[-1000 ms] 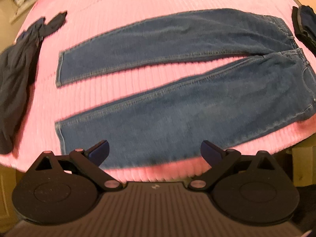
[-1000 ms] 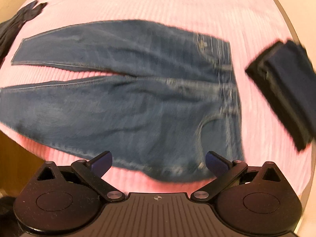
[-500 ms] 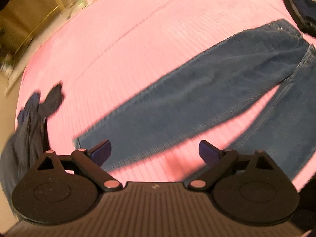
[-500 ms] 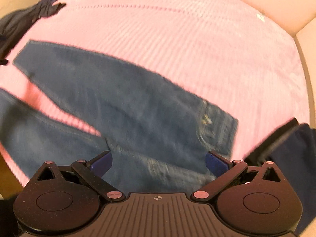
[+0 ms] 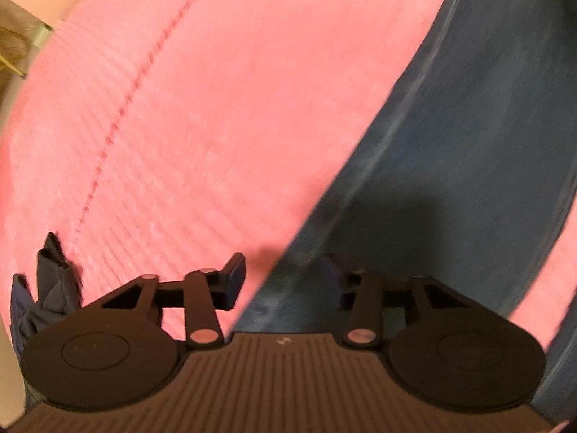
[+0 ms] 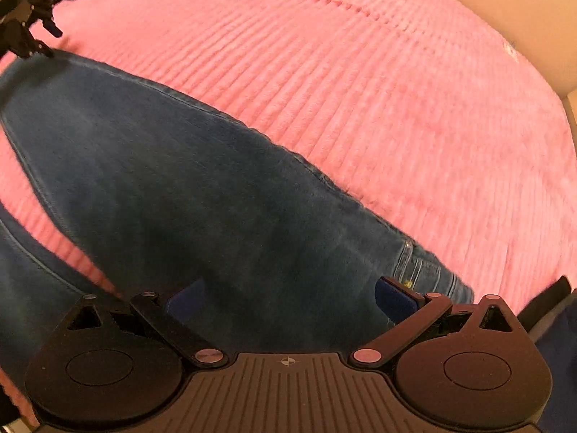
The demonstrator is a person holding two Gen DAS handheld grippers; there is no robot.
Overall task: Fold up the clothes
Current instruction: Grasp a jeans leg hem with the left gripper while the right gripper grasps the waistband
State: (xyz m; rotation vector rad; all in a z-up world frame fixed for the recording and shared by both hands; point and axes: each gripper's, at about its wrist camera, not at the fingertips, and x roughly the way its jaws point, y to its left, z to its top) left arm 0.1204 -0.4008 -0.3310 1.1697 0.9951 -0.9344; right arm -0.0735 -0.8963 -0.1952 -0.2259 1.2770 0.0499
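Observation:
Blue jeans (image 6: 180, 180) lie flat on a pink ribbed bedspread (image 6: 360, 90), legs spread apart. My left gripper (image 5: 285, 281) is open, low over the hem end of the far leg (image 5: 468, 126), its jaws partly closed with the leg's edge between them. It also shows far off in the right wrist view (image 6: 25, 36), at that leg's hem. My right gripper (image 6: 288, 299) is open, low over the waistband end (image 6: 422, 270) of the same leg, its right fingertip by the waistband corner.
A crumpled dark garment (image 5: 47, 288) lies left of the left gripper. A folded dark navy garment (image 6: 555, 310) lies right of the right gripper. The bed's edge and beige floor (image 6: 523, 7) show at the far right.
Both grippers have moved forward and down from the near side of the jeans to the far leg. The left gripper's jaws have narrowed; the right gripper's stay wide.

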